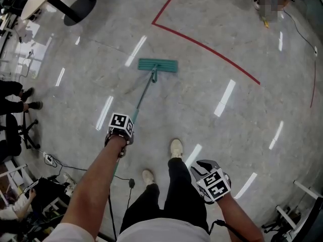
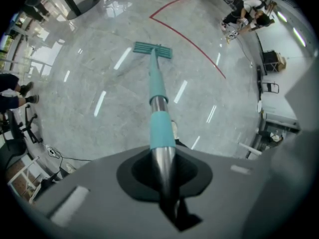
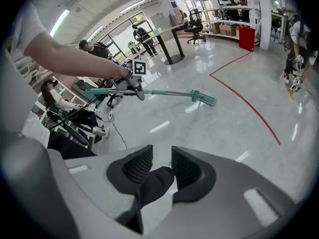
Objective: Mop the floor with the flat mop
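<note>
The left gripper (image 1: 121,129), clamped on the handle (image 1: 143,98), has the mop head (image 1: 158,65) straight ahead along it; the right gripper (image 1: 212,183) hangs aside, slightly parted, empty.

Head view looks down; all three seemingly share the mop (image 1: 158,65) (image 2: 159,86) (image 3: 203,98).

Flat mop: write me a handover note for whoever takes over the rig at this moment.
Left gripper shut on the mop handle, partway up.
Right gripper open and empty, held low beside the person's leg.
Mop head lies flat on the floor ahead, just short of the red line corner.
Done: mop gripped and set down; how much floor is mopped cannot be told.
Left: push the mop across the floor.
</note>
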The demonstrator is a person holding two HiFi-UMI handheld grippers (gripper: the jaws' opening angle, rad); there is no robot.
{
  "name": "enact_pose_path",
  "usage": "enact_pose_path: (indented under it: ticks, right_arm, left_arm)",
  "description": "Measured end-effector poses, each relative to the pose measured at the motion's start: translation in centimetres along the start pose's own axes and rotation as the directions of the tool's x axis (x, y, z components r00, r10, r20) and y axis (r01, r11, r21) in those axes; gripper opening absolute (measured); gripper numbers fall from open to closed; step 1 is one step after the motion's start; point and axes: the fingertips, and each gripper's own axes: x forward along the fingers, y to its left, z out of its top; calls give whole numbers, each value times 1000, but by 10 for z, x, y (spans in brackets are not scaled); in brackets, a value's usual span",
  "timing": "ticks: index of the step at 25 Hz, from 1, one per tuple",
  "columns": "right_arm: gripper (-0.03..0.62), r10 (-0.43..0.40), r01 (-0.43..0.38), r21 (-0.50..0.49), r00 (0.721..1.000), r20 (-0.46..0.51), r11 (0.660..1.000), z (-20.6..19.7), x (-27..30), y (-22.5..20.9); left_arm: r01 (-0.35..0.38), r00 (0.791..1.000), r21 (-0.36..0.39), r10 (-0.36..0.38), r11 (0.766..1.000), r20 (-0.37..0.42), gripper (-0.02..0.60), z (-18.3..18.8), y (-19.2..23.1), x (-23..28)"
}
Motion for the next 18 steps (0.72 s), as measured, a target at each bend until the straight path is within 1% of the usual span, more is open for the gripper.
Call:
enact_pose_path:
  ticks: [6, 10, 15, 18]
  right_arm:
    - [121, -1, 1, 16, 1000, -6, 1000, -5, -1, -7]
    - [121, -7, 7, 20, 1000, -5, 1000, -7, -3, -9]
    - [121, -4, 5, 31, 1000, -24, 1000, -16, -6, -12]
    - [121, -3, 4, 20, 1000, -26, 1000, -16, -3, -10]
  left_arm:
    - [-17, 1000, 1, 17, 1000, 11, 44, 43, -3, -12]
    - [-25, 1000, 4, 24, 1000, 19, 44, 65, -5, -18]
    - [-31, 999, 8, 31, 999, 30, 44, 80, -8, -24]
    - [-42, 998, 22, 41, 999, 39, 44, 77, -5, -24]
